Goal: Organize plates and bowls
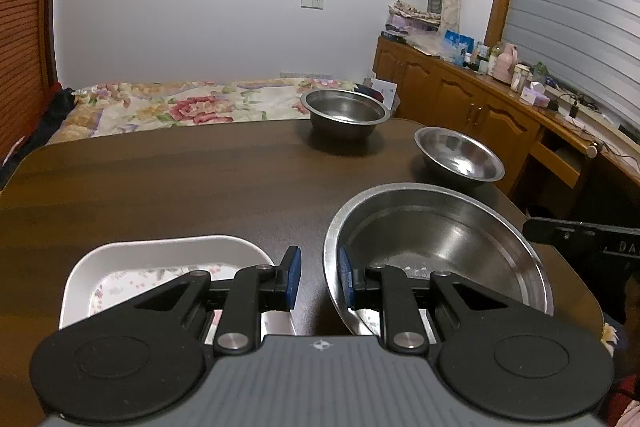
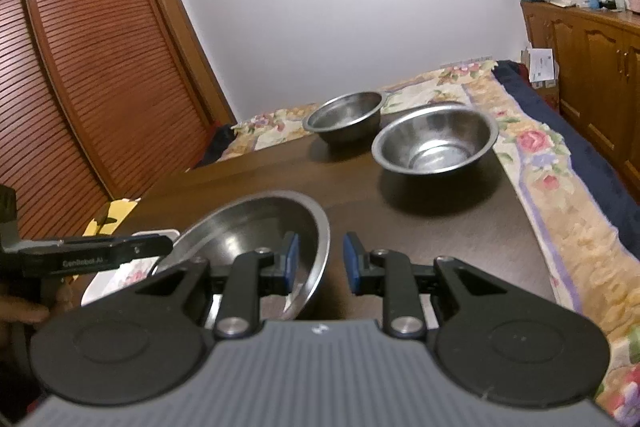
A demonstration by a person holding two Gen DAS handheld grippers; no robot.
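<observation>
Status: early stage, by judgement; nothing is stacked. Four items lie separately on the dark wooden table (image 1: 160,187): a white rectangular floral-printed plate (image 1: 132,267) at the near left, a large shallow stainless-steel basin (image 1: 440,239) just beside it, and two smaller stainless-steel bowls, one mid-right (image 1: 460,157) and one at the far edge (image 1: 344,113). The left gripper (image 1: 319,279) is part-open and empty, straddling the basin's left rim. The right gripper (image 2: 320,263) is likewise part-open and empty, straddling its right rim. Remaining: nest bowls, group plate.
</observation>
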